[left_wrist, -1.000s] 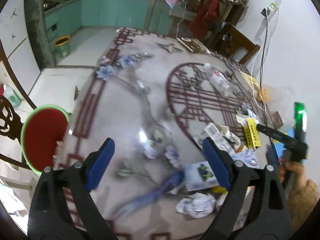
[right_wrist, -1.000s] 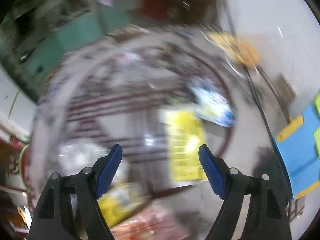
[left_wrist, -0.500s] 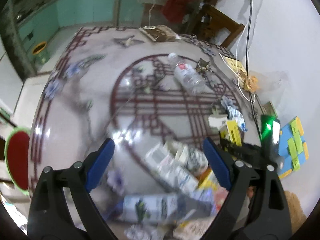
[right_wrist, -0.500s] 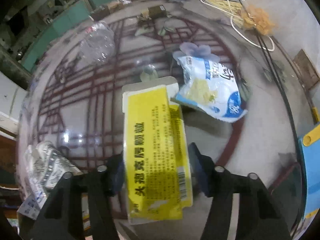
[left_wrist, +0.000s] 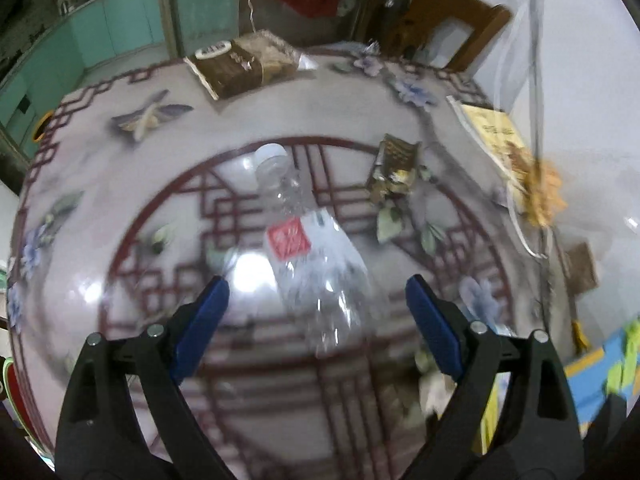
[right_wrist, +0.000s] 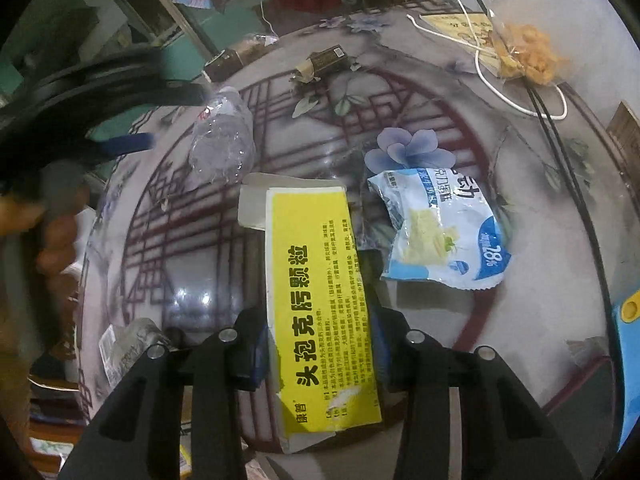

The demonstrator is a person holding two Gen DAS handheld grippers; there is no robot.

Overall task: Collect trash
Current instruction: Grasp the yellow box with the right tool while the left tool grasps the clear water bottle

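A clear plastic bottle [left_wrist: 308,256] with a red label and white cap lies on the patterned glass table [left_wrist: 120,200]. My left gripper [left_wrist: 318,320] hovers over it, open, with the bottle's base showing between the blue pads and apart from both. In the right wrist view the bottle [right_wrist: 222,148] lies at upper left, with one left-gripper pad [right_wrist: 128,144] beside it. My right gripper [right_wrist: 318,348] is closing on a flat yellow box [right_wrist: 316,280] with black print. Its pads press on both long sides of the box.
A torn blue and white snack wrapper [right_wrist: 436,232] lies right of the box. A crumpled brown packet [left_wrist: 394,168], a brown box [left_wrist: 240,64], a bag of orange snacks [right_wrist: 528,56], cables [right_wrist: 520,108] and a crumpled grey packet [right_wrist: 128,344] lie around. A blue object [right_wrist: 628,344] sits at the right edge.
My left gripper swept across the table from the pile of wrappers to above the bottle, still open. My right gripper came down around the yellow box and its jaws narrowed onto it.
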